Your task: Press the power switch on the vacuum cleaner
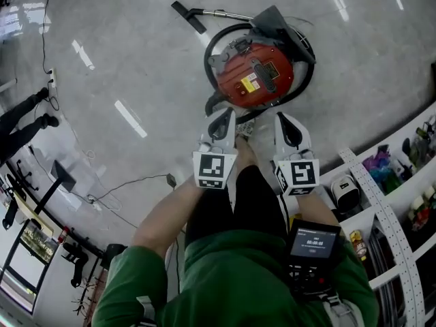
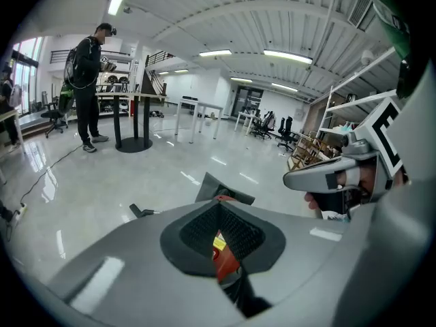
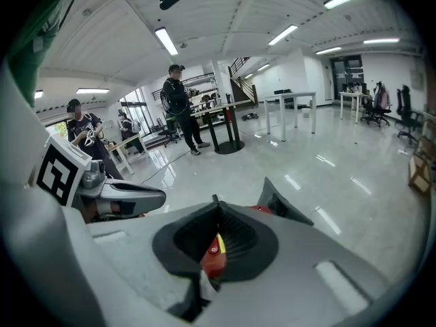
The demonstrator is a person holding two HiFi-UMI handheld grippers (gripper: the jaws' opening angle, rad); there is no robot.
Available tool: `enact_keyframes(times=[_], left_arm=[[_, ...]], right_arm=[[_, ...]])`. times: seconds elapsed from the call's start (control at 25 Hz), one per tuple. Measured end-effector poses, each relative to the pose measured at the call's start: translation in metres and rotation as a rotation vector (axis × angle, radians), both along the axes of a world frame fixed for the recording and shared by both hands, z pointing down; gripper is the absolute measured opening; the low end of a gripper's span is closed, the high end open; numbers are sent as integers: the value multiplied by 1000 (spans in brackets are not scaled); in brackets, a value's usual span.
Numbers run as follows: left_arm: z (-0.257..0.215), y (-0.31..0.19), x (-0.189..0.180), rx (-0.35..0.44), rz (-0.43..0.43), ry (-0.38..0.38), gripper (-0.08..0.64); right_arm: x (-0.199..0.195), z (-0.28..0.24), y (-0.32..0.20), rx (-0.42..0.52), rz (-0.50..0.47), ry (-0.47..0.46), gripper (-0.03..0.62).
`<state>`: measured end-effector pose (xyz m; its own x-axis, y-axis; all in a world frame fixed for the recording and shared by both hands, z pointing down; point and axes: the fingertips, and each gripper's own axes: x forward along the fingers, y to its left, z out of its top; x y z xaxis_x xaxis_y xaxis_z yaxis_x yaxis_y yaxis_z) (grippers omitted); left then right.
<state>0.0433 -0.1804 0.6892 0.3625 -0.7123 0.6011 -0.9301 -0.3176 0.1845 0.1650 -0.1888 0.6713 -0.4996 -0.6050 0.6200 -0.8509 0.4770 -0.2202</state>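
Polished grey floor [image 1: 122, 60] lay under the whole scene, in an open workshop with shelves [image 1: 402, 182] at the right.

The left gripper [image 1: 228, 112] had its jaws together at the tips, nothing between them. Through the dark hollow behind its tips, its own view showed only a sliver of the red vacuum cleaner [image 2: 223, 257]. The right gripper [image 1: 281, 117] was closed the same way and also empty, with the red body [image 3: 211, 254] showing through its hollow. Both hung side by side, just short of the vacuum cleaner [image 1: 253, 73] and touching nothing.

The machine stood on the floor straight ahead of them. Its black hose [image 1: 211, 46] looped around the body, and the wand [image 1: 187, 16] lay beyond.

The power switch could not be picked out for certain on the red top.

Pressing had not begun. For a clean press, one closed gripper would best come straight down on the switch with its blunt tip. A short, square push should keep the tip from sliding off the rounded lid. The other gripper should stay clear of the hose.
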Motion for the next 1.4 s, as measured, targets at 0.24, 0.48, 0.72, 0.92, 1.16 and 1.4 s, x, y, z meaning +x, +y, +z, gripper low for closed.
enact_keyframes(times=[0.24, 0.48, 0.72, 0.92, 1.16, 1.4], left_arm=[[42, -3, 0, -44, 2, -10, 8], [85, -4, -4, -75, 15, -26, 8], [114, 1, -1, -98, 43, -33, 8], [138, -3, 6, -107, 67, -37, 8], [168, -8, 11, -125, 93, -56, 8], [187, -6, 13, -143, 126, -75, 8]], right_arm=[[4, 32, 2, -44, 11, 17, 1], [7, 67, 4, -71, 15, 25, 2], [5, 94, 9, -92, 11, 28, 2], [5, 109, 13, -105, 9, 31, 2], [6, 130, 17, -124, 10, 34, 2], [2, 142, 19, -137, 5, 26, 2]])
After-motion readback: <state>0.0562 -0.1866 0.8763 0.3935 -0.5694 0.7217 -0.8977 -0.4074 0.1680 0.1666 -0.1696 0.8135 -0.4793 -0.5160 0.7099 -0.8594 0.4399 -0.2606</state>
